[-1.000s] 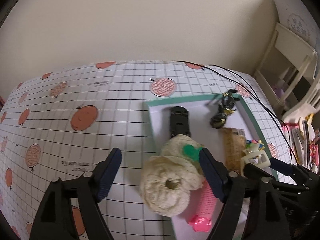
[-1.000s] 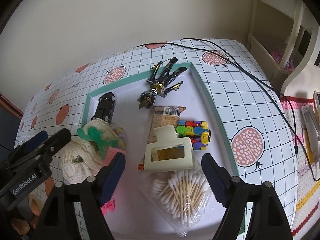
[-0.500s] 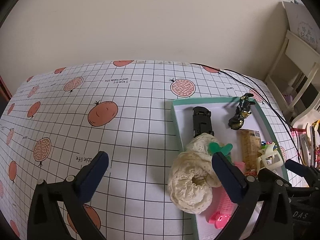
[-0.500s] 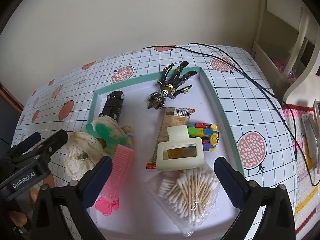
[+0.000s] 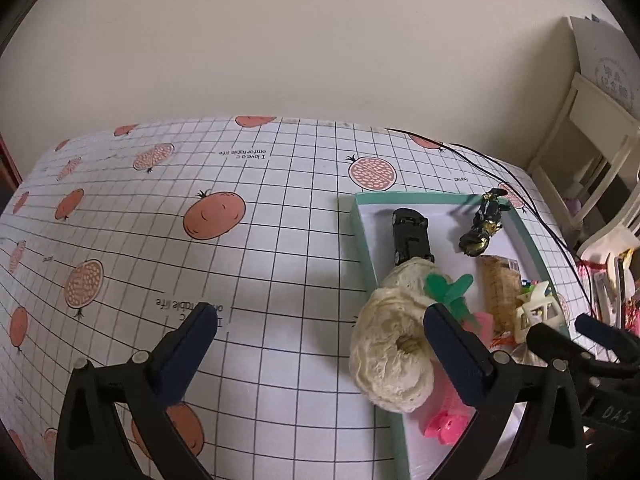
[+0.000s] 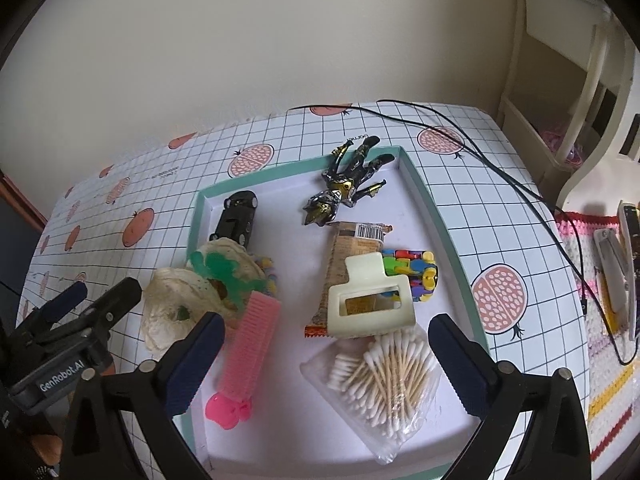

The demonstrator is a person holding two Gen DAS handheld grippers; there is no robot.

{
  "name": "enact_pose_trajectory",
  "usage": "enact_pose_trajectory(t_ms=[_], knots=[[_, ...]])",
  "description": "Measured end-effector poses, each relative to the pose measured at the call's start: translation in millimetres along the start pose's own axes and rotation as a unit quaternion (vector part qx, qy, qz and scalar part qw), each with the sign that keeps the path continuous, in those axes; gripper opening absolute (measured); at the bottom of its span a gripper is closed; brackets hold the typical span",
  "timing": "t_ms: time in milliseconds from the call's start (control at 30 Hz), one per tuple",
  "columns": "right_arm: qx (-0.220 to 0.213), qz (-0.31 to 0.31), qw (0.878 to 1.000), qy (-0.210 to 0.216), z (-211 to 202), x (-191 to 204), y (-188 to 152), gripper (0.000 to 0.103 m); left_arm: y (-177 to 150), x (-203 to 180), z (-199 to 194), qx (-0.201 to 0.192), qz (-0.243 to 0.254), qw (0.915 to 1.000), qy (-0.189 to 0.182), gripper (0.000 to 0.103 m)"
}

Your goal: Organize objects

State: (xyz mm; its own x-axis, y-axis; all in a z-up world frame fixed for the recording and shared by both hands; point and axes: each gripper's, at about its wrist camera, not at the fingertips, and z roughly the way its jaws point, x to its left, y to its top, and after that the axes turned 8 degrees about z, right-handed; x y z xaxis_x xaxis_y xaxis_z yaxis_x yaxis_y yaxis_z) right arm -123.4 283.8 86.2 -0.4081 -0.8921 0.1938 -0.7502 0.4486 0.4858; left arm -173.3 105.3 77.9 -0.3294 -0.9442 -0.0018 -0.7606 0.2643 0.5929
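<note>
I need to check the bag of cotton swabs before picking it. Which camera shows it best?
The right wrist view: the bag of cotton swabs lies whole in the tray, just ahead of the open right gripper. The left wrist view does not show it.

Soft daylight — sharp, fisheye-warped edges

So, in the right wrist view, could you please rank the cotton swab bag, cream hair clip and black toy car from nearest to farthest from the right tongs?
1. Cotton swab bag, between the open right tongs.
2. Cream hair clip, just beyond, mid-tray.
3. Black toy car, far left corner of the tray.
</note>
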Motion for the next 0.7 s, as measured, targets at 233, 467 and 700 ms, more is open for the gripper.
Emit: enact_pose_trajectory(t_ms=[233,467,700], knots=[[-0.005,0.005,1.000,-0.002,-14.3,1.6,-16.2,0.103,-11.6,7.5,-25.4,-0.029,-0.007,0.9995,0.007,0.103],[-0.004,0.001,1.000,-0.004,-30.6,4.0,-40.9,0.103,-27.8,11.3,-45.1,-0.038,-0.004,0.9991,0.016,0.103],[-0.008,0.005,1.000,-0.001,-46.3,3.8,-62.2,0.103,-48.2,8.4,-66.9,-0.042,-0.008,0.9991,0.009,0.103]])
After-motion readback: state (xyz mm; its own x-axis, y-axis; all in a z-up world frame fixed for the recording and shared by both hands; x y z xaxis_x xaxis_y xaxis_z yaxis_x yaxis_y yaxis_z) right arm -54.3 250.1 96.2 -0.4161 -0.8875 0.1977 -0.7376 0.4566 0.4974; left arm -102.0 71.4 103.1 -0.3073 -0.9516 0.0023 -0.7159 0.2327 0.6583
